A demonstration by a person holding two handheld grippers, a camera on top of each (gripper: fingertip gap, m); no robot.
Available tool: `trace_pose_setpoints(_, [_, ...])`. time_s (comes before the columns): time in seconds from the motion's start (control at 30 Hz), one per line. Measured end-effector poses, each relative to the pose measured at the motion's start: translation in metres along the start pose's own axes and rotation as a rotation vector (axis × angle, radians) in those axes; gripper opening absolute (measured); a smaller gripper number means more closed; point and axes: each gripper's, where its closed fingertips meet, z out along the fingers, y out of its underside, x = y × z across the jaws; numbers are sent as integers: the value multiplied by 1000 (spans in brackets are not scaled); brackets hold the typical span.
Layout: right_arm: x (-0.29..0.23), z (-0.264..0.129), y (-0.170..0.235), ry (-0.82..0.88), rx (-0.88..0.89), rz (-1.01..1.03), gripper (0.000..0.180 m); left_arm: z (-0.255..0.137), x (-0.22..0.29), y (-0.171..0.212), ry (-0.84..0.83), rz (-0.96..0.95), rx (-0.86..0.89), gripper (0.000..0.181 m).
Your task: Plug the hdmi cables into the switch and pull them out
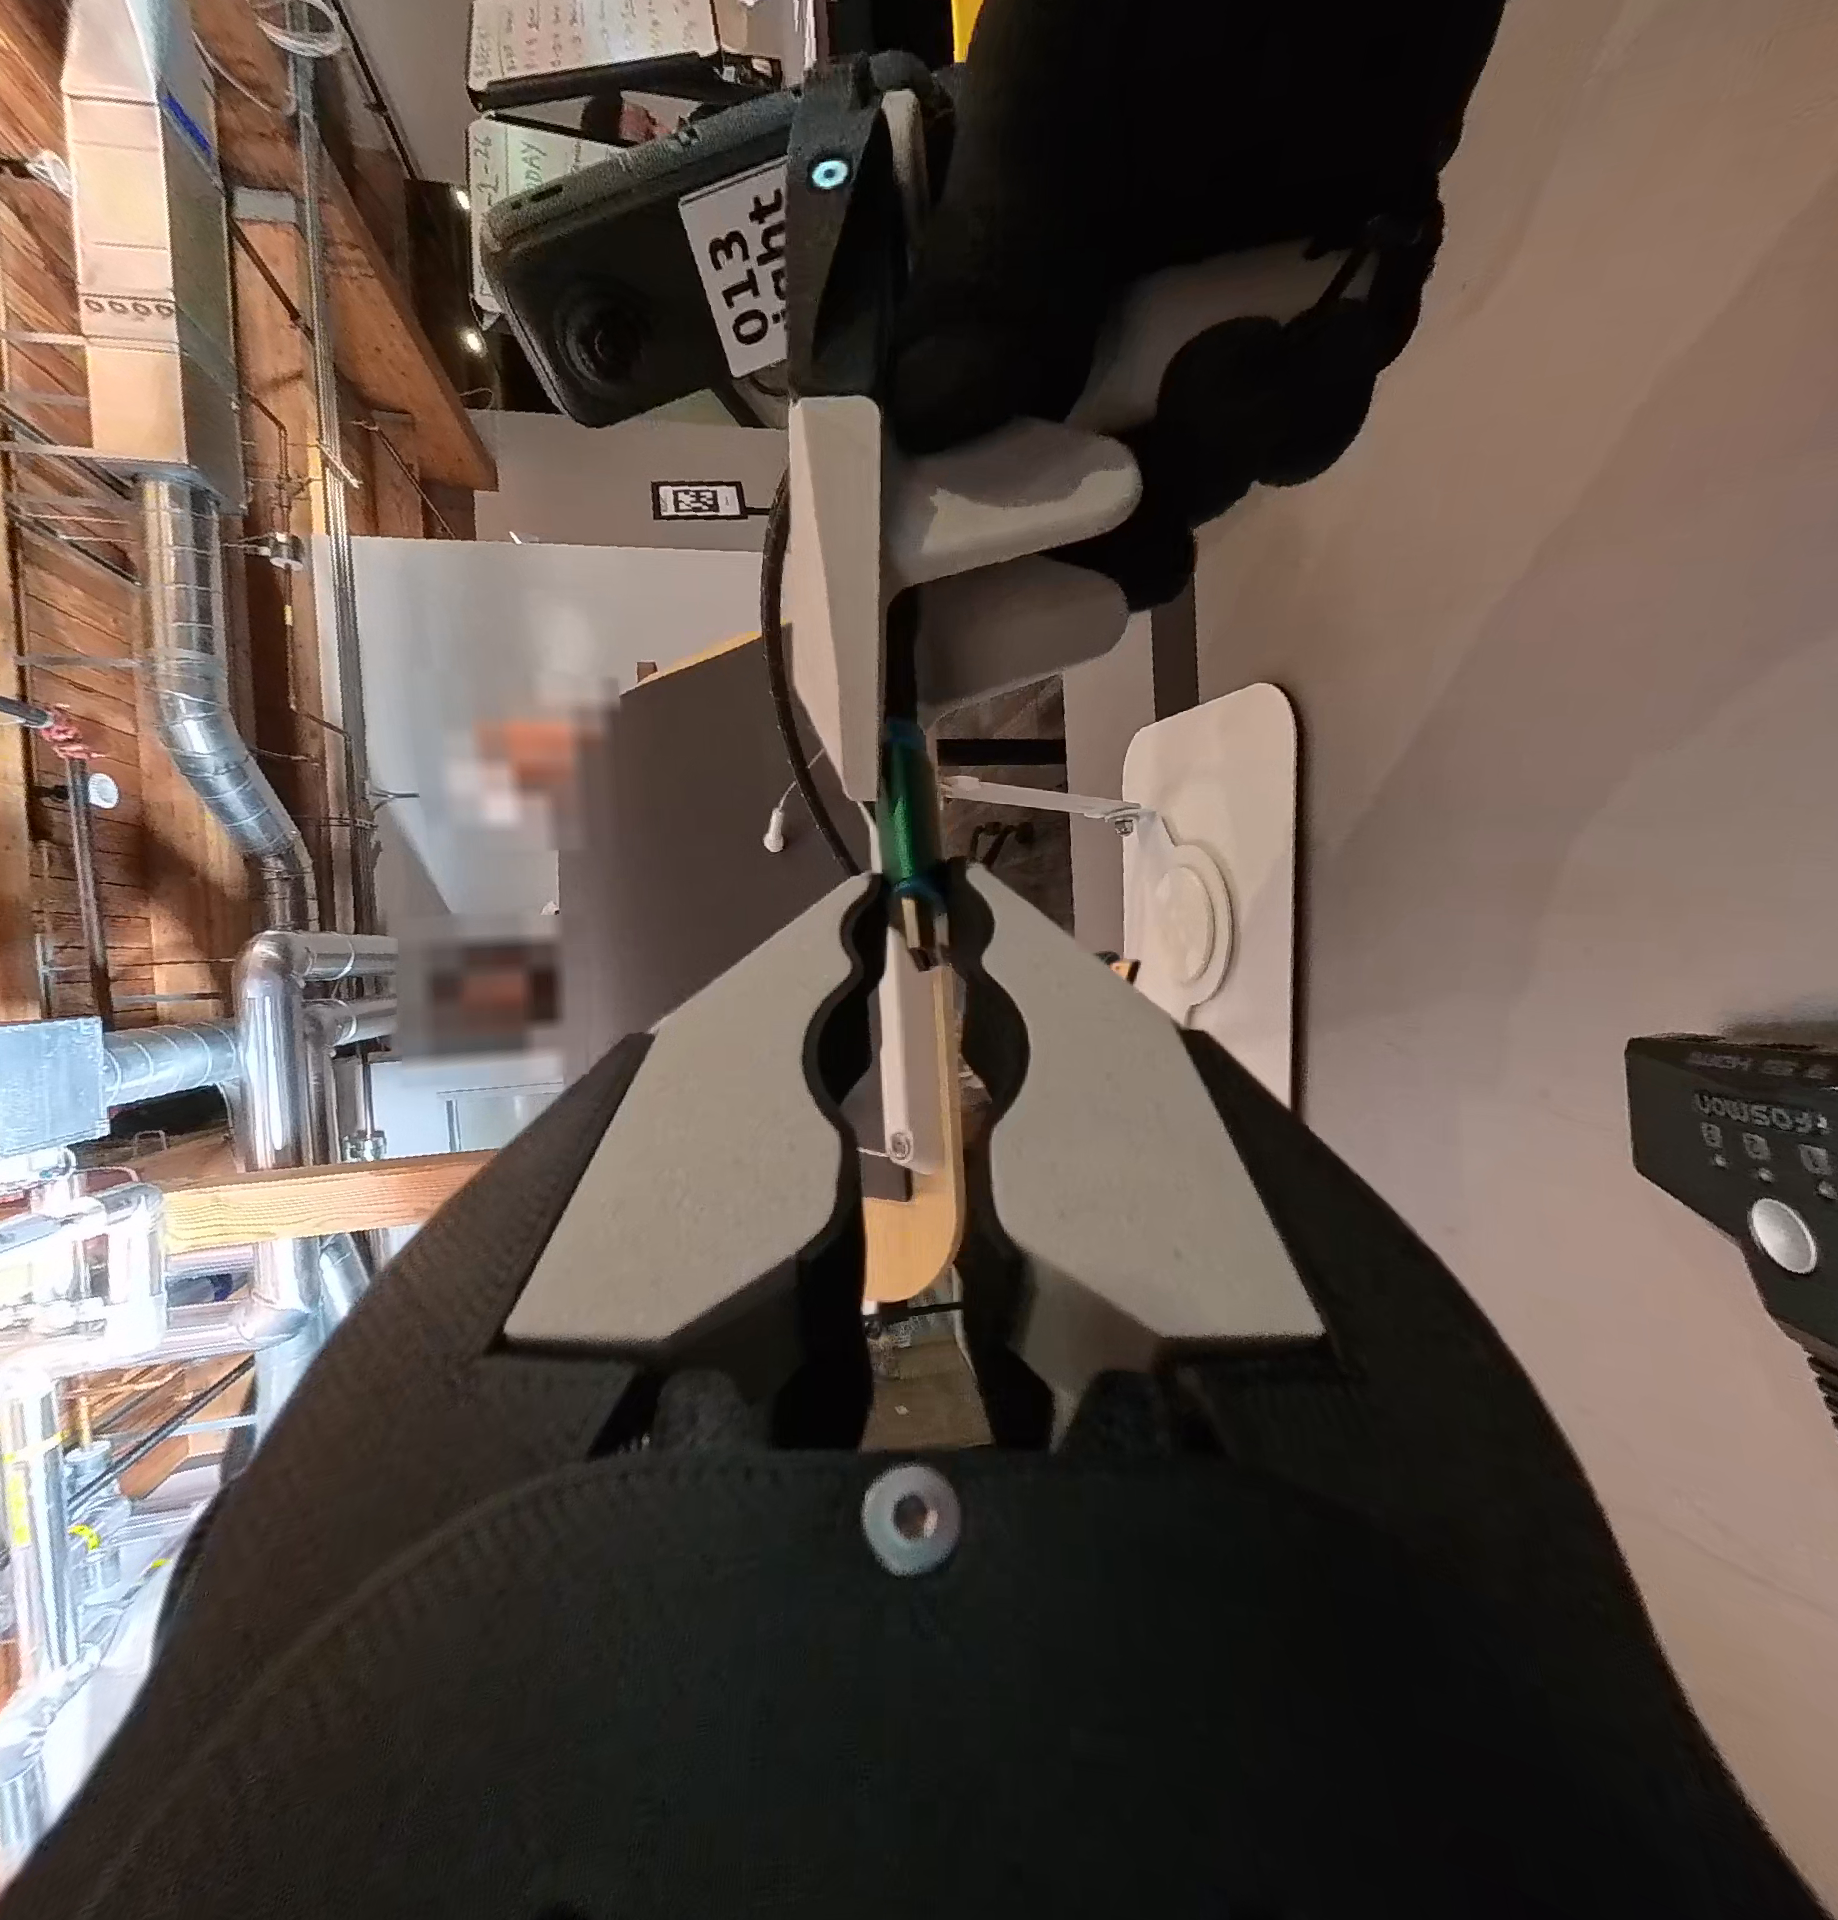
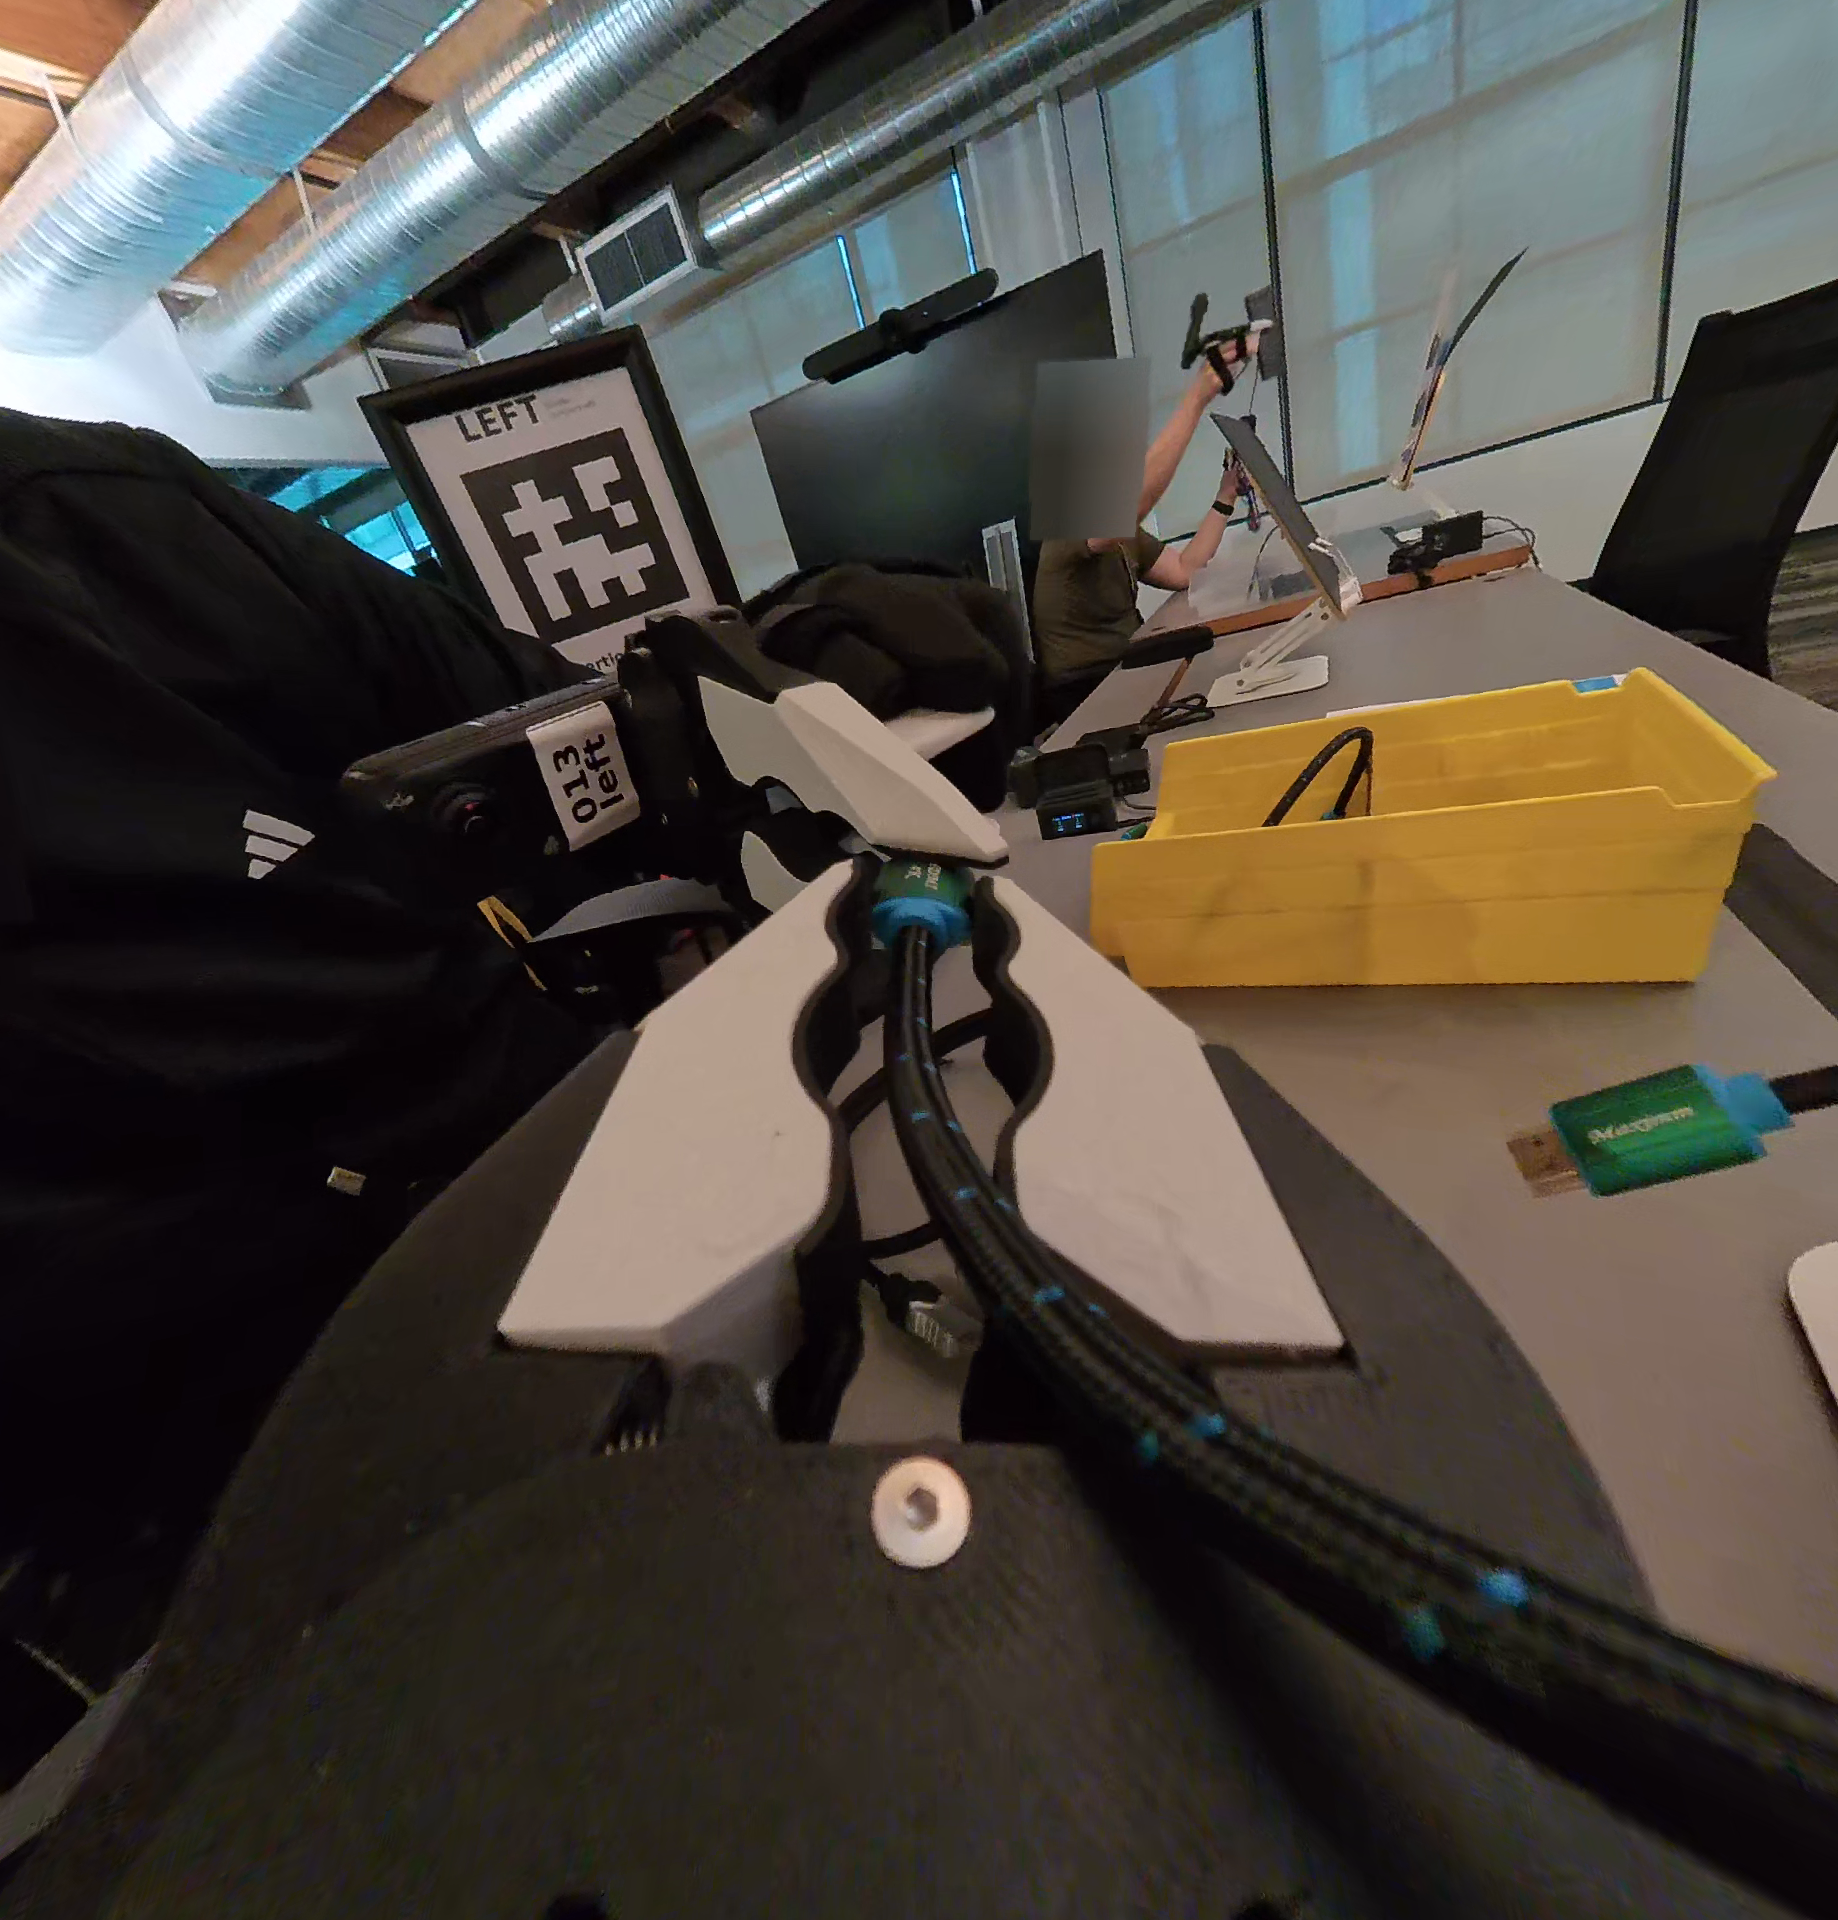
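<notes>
A green HDMI plug (image 2: pixel 920 883) with a blue collar and a black braided cable (image 2: pixel 998 1226) is held above the grey table (image 2: pixel 1414 1091). My right gripper (image 2: pixel 917 894) is shut on its collar end. My left gripper (image 1: pixel 917 883) meets it head-on and is shut on the plug's front (image 1: pixel 910 821), whose gold tip (image 1: pixel 916 935) sits between its fingers. The left gripper (image 2: pixel 873 800) also shows in the right wrist view, the right gripper (image 1: pixel 842 582) in the left wrist view. The black switch (image 1: pixel 1756 1174) lies on the table, off to the side.
A second green HDMI plug (image 2: pixel 1663 1127) lies loose on the table. A yellow bin (image 2: pixel 1414 883) behind it holds another cable. A white pad (image 1: pixel 1237 883) lies on the table beyond the switch. A person sits at the far desk, and a black chair (image 2: pixel 1725 468) stands at the right. Less than 4 cm separates the two grippers' tips.
</notes>
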Motion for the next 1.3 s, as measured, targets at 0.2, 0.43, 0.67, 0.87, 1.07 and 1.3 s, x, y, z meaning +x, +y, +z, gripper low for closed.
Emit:
trace_pose_setpoints(0.2, [6, -3, 4, 27, -15, -8, 16, 1, 5, 2, 30, -28, -1, 15])
trace_pose_setpoints(0.43, [6, -20, 8, 53, -21, -89, 16, -10, 5, 18, 160, -234, -6, 55])
trace_pose_setpoints(0.67, [-3, -26, 9, 45, -27, -201, 16, -13, 35, 47, 391, -528, -80, 83])
trace_pose_setpoints(0.87, [-5, -25, 8, 47, -18, -239, 16, -17, 91, 59, 659, -715, -177, 110])
trace_pose_setpoints(1.07, [-3, -25, 10, 49, -23, -232, 16, -29, 132, 59, 834, -802, -186, 107])
trace_pose_setpoints(1.3, [-2, -20, 12, 33, -20, -216, 16, -33, 149, 57, 861, -754, -180, 93])
